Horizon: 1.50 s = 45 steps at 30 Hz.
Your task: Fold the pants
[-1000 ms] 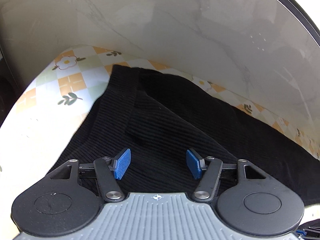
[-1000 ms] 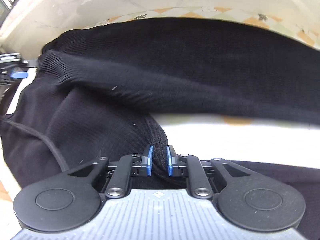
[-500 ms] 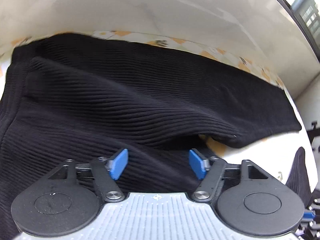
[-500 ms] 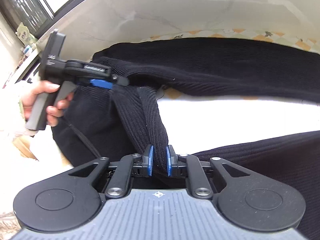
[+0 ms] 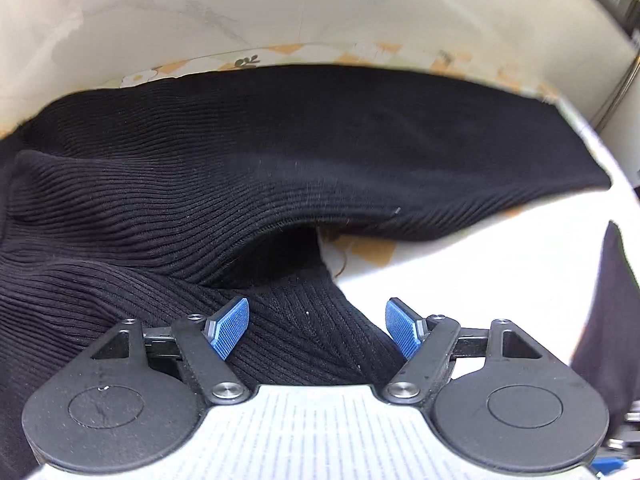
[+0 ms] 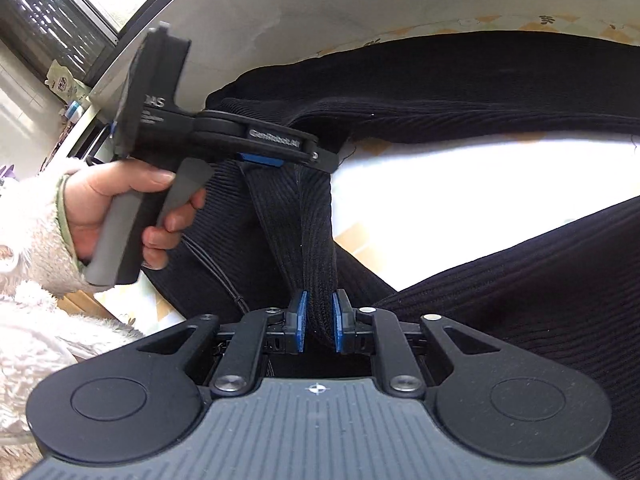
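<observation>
The black ribbed knit pants [image 5: 320, 152] lie spread over the white surface [image 5: 460, 264] with its orange-and-green floral check cloth [image 5: 248, 62], 1 leg stretched along the far side and the other running off to the near right; a taut band of fabric rises from the crotch area. The right hand-held gripper [image 6: 319, 320] is clamped narrow on that band, while the left hand-held gripper [image 5: 316, 326], whose jaws have just been opening, stands wide over the same ridge with cloth between but unpinched. If the left one closes on only 1 layer, or too near the edge, the fold would likely skew. Pulling the 2 apart unevenly could drag the far leg out of line. The stretchy knit may also slip.
</observation>
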Each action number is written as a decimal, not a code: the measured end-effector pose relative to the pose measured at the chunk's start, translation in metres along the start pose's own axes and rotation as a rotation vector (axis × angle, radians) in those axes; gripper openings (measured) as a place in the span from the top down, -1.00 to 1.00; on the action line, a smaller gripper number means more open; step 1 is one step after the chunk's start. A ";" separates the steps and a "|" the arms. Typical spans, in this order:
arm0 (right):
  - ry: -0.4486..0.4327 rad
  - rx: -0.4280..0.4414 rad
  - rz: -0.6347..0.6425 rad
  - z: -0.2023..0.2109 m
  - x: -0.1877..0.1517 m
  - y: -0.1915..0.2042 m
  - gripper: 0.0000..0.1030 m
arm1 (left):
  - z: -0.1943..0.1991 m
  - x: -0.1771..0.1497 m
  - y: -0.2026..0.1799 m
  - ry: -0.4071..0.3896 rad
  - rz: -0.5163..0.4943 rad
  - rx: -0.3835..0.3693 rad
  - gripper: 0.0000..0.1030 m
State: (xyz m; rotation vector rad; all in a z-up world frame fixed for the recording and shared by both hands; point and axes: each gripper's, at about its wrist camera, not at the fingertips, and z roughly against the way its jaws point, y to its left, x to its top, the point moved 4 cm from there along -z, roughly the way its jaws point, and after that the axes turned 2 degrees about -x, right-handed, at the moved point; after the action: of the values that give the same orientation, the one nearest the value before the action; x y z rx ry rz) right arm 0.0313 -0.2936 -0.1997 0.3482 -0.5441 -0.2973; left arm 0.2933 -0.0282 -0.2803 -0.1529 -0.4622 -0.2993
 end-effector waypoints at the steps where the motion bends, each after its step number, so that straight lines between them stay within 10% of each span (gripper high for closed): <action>1: 0.006 0.008 0.006 -0.001 0.001 0.000 0.72 | -0.007 -0.004 -0.006 0.012 -0.031 0.031 -0.50; 3: 0.022 0.022 0.016 -0.004 0.006 -0.003 0.71 | -0.016 -0.010 -0.015 0.008 -0.096 0.086 -0.37; 5: 0.033 0.030 0.010 -0.003 0.016 -0.013 0.66 | -0.008 -0.017 -0.017 -0.036 -0.125 0.107 0.63; 7: 0.018 0.049 0.000 0.001 0.029 -0.025 0.48 | 0.003 -0.024 -0.016 -0.041 -0.113 0.081 0.86; 10: -0.055 0.058 -0.039 0.013 0.053 -0.049 -0.02 | 0.019 -0.038 -0.008 -0.049 -0.092 0.090 0.88; 16: -0.189 0.010 -0.247 -0.005 0.105 -0.120 -0.05 | 0.044 -0.062 -0.002 -0.073 -0.082 0.166 0.88; 25: -0.166 -0.075 -0.570 -0.060 0.137 -0.175 -0.16 | 0.052 -0.075 -0.009 -0.114 0.020 0.244 0.88; 29: -0.137 -0.181 -0.542 -0.067 0.149 -0.169 0.74 | 0.055 -0.069 0.007 -0.121 0.119 0.218 0.88; 45: -0.155 -0.208 -0.425 -0.038 0.128 -0.172 0.69 | 0.059 -0.066 0.026 -0.053 0.199 0.132 0.87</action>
State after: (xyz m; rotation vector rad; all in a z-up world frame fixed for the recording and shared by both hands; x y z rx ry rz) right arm 0.1257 -0.4854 -0.2406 0.2374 -0.5831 -0.7905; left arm 0.2206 0.0250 -0.2607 -0.0769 -0.5135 -0.0691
